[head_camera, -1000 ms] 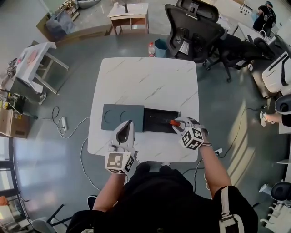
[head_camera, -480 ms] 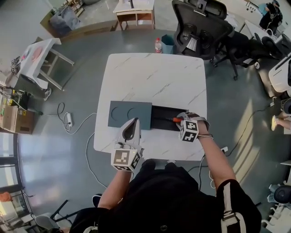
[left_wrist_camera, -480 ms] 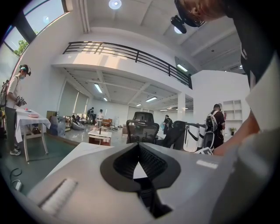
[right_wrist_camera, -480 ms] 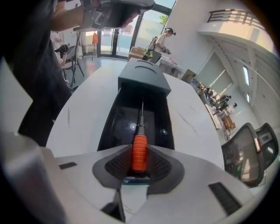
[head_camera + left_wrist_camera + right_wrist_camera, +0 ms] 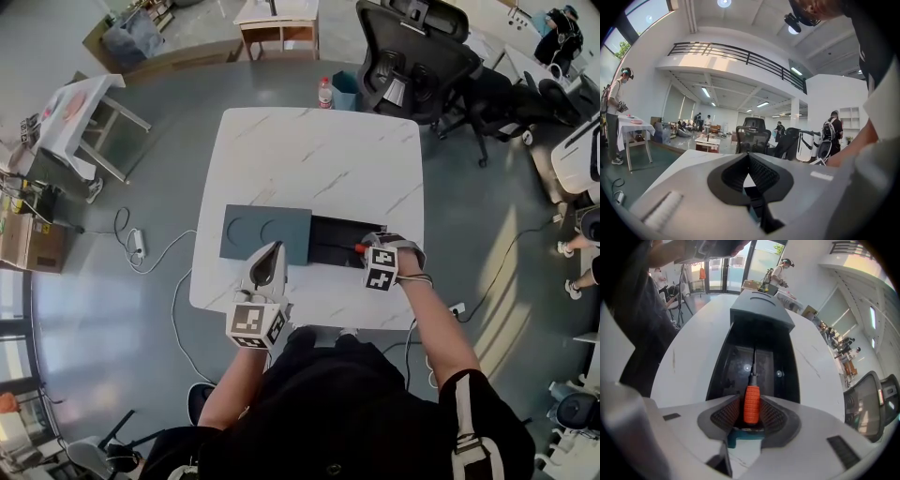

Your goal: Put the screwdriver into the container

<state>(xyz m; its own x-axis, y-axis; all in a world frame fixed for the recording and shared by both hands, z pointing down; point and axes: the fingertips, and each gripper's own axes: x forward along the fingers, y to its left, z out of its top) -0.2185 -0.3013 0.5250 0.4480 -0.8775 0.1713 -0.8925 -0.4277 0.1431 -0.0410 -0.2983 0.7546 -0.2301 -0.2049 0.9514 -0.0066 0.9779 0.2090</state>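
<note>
The screwdriver (image 5: 751,404), with an orange ribbed handle and a thin dark shaft, points into the long black container (image 5: 719,366). Its handle lies between the pads of my right gripper (image 5: 751,400), whose jaws are opening and show a thin gap beside the handle. In the head view the right gripper (image 5: 375,251) sits at the right end of the container (image 5: 328,246), with the orange handle (image 5: 359,248) just showing. My left gripper (image 5: 265,267) hovers at the table's near edge, below the grey lid (image 5: 265,234). The left gripper (image 5: 748,157) is shut on nothing.
The white marble table (image 5: 319,159) carries only the container and its grey lid with two round recesses. Black office chairs (image 5: 412,56) stand behind the table, and a red-capped bottle (image 5: 325,94) is on the floor. Cables (image 5: 141,248) lie to the left.
The head view has shifted a little. My right gripper stays at the container's right end with the screwdriver between its jaws. The left gripper keeps its place.
</note>
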